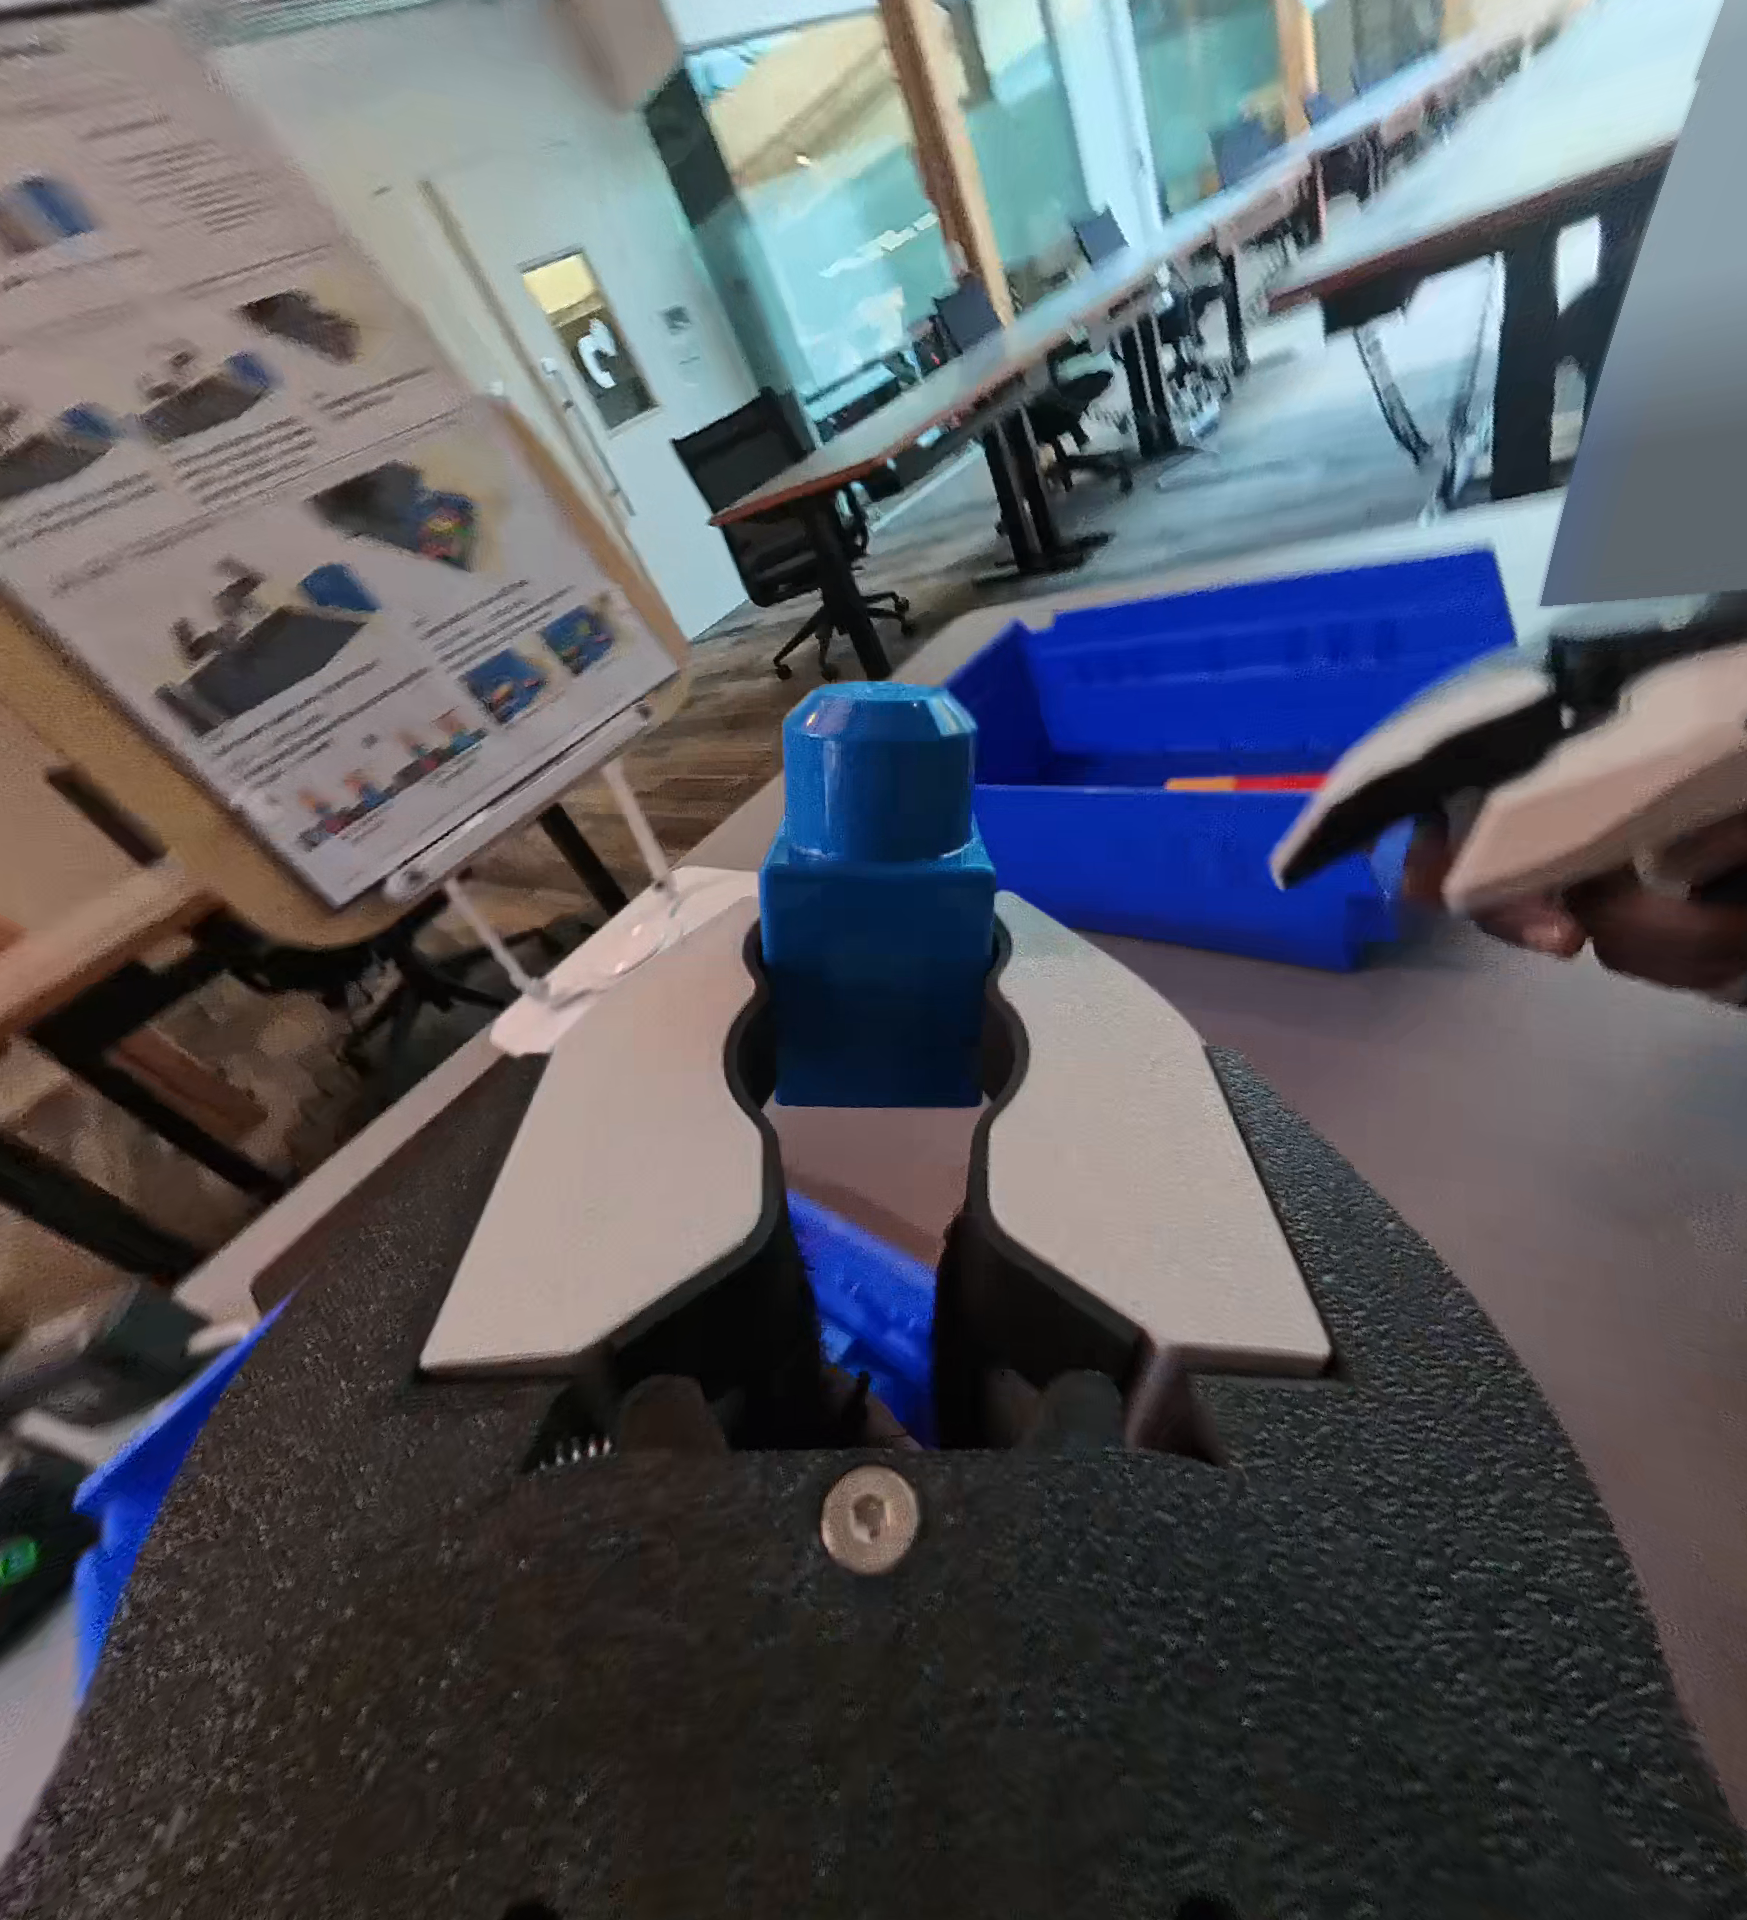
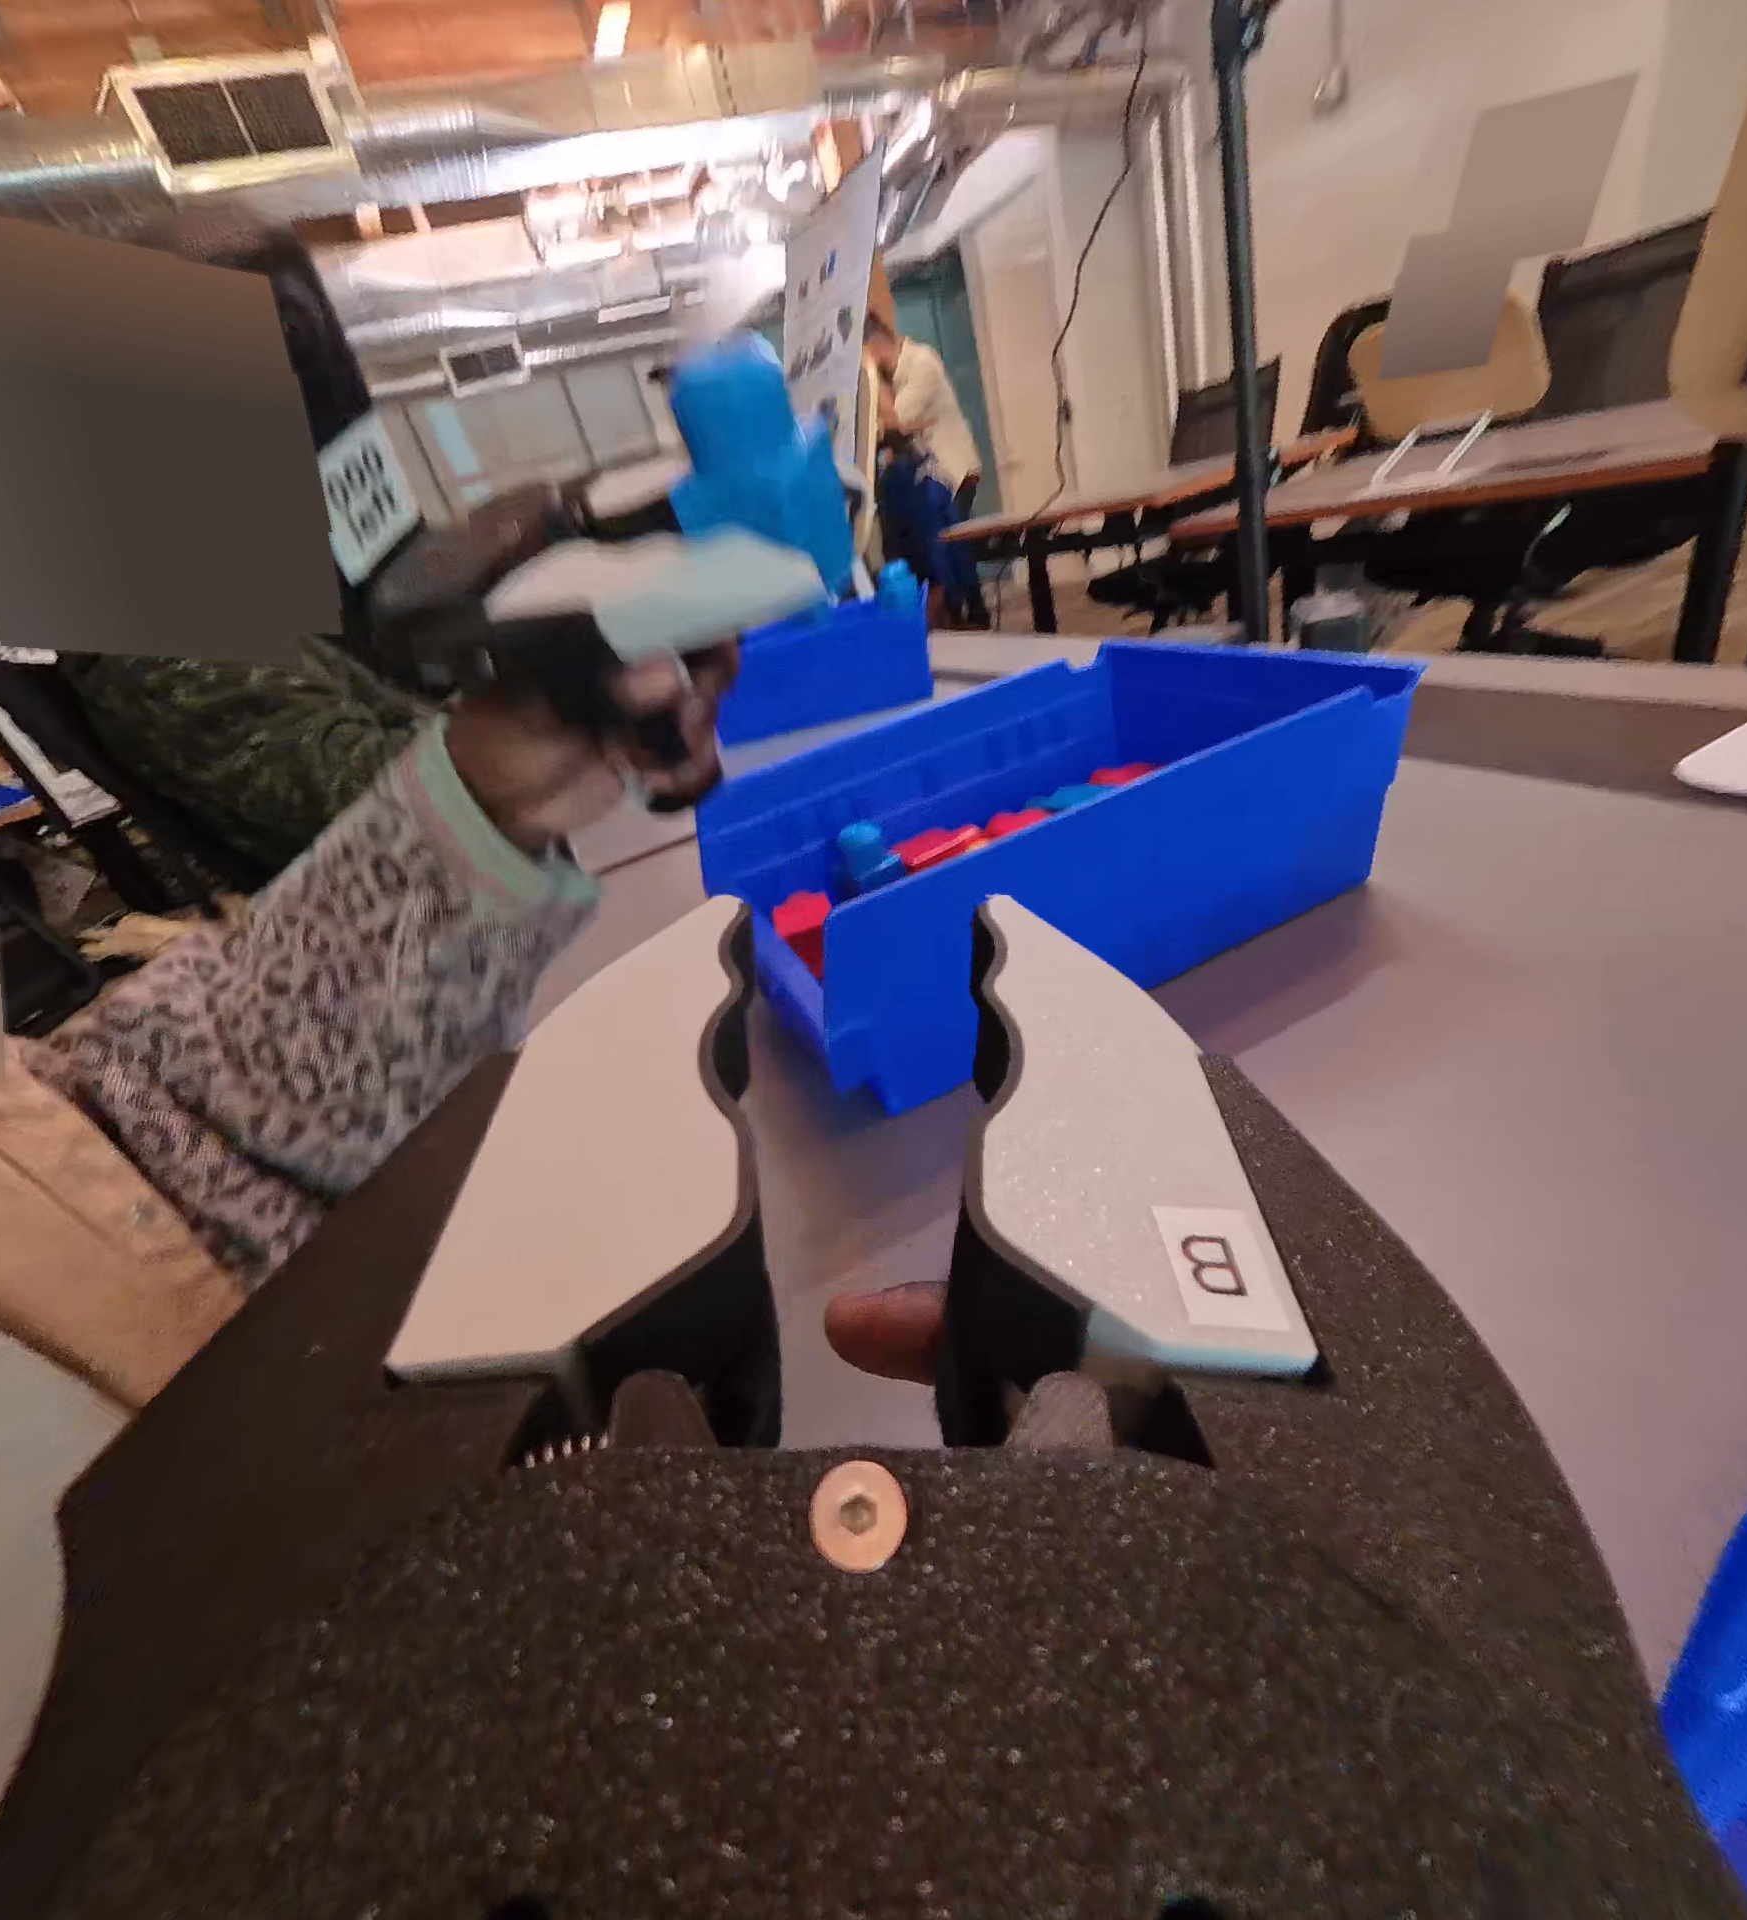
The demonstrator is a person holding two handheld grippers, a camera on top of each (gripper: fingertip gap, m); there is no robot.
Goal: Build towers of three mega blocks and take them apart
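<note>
I hold one gripper in each hand. My left gripper [image 1: 879,997] is pinching a blue block [image 1: 877,914] up in the air, above the grey table [image 1: 1471,1195]. Both fingers [image 1: 640,1122] press on the flat sides of the block, low down, so its round bump on top stays free. I think I hold it that way so the bump can click into another block. From my other side I can see the same blue block [image 2: 749,457] lifted high, well above the bin, so it does not bump anything. My right gripper [image 2: 858,997] has its fingers [image 2: 1077,1122] spread apart with nothing between them but air. It points at the near end of the blue bin [image 2: 1212,883], which sits on the table just in front of it. Inside the bin are more blocks: red ones [image 2: 952,847] and a blue one [image 2: 864,857] standing up. I guess my free gripper is there to fetch the next block, because a tower needs three. No tower stands on the table that I can see. A second blue bin [image 2: 827,665] sits farther back, and a poster on a stand [image 1: 256,468] is off to my left.
</note>
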